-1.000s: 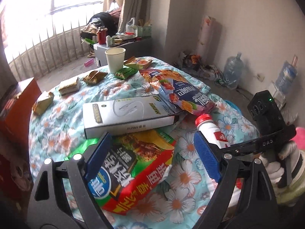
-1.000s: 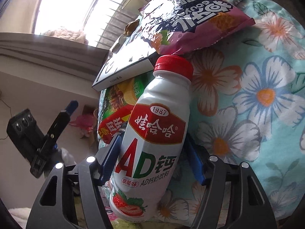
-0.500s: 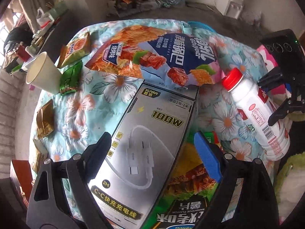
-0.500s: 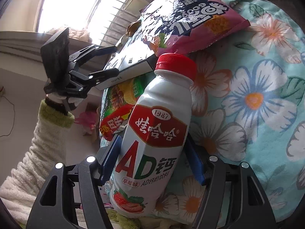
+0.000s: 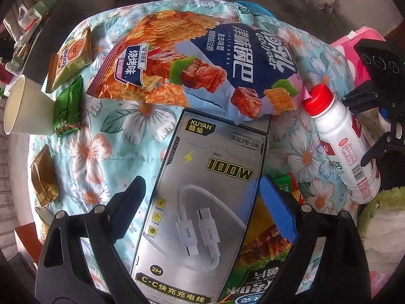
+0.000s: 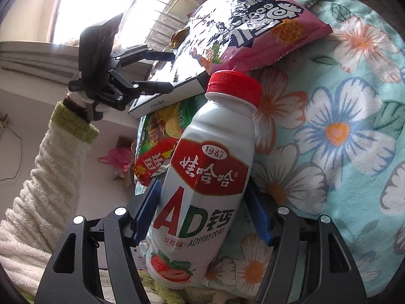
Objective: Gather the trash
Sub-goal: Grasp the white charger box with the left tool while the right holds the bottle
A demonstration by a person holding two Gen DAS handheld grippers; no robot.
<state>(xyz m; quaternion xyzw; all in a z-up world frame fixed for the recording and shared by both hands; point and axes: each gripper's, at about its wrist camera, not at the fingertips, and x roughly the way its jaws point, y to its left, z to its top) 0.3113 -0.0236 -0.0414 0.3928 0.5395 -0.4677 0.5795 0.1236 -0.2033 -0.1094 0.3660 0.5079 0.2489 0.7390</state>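
Paper cup [image 5: 24,106] in left view only

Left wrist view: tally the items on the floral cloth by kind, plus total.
Snack bags and wrappers: 6, e.g. large chip bag, green-red bag
Boxes: 1, cable box
Bottles: 1, milk drink bottle
Paper cups: 1
Total: 9

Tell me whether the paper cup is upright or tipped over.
Upright. The paper cup stands on its base on the floral cloth, its open mouth up; the near-overhead fisheye makes it look slanted.
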